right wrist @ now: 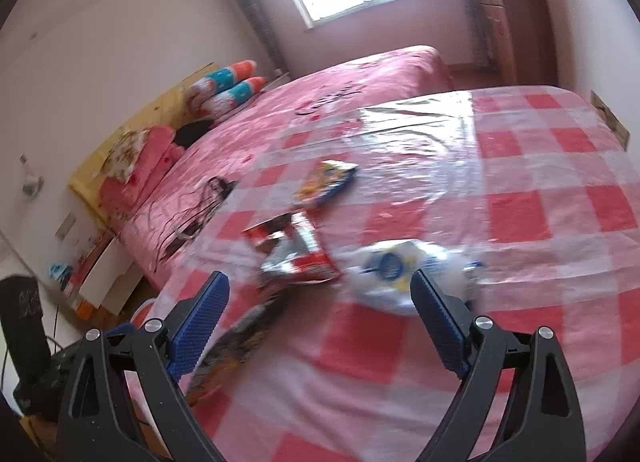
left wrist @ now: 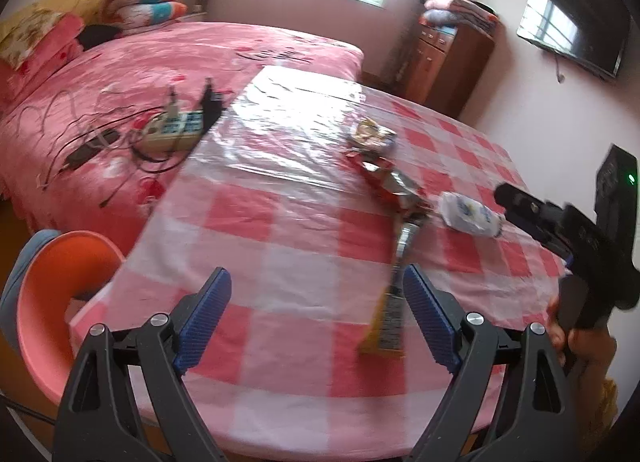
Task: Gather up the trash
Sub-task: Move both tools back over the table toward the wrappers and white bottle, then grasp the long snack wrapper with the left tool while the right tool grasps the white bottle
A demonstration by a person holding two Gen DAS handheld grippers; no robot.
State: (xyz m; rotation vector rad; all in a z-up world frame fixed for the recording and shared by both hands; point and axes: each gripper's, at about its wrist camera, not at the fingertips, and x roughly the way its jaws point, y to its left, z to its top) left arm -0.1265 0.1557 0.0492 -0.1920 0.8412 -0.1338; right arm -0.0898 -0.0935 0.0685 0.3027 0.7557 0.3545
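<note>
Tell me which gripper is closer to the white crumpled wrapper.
Right. The right gripper hovers open just before the white crumpled wrapper; the left gripper sits back near the table edge.

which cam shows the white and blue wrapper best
The right wrist view: the white and blue wrapper lies close ahead, large though blurred. The left wrist view shows it smaller, farther off, on the checked tablecloth.

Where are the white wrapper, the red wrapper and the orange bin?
white wrapper (right wrist: 390, 268), right wrist view, on its blue logo
red wrapper (left wrist: 390, 181), left wrist view, on its crumpled middle
orange bin (left wrist: 40, 302), left wrist view, on its inner wall
</note>
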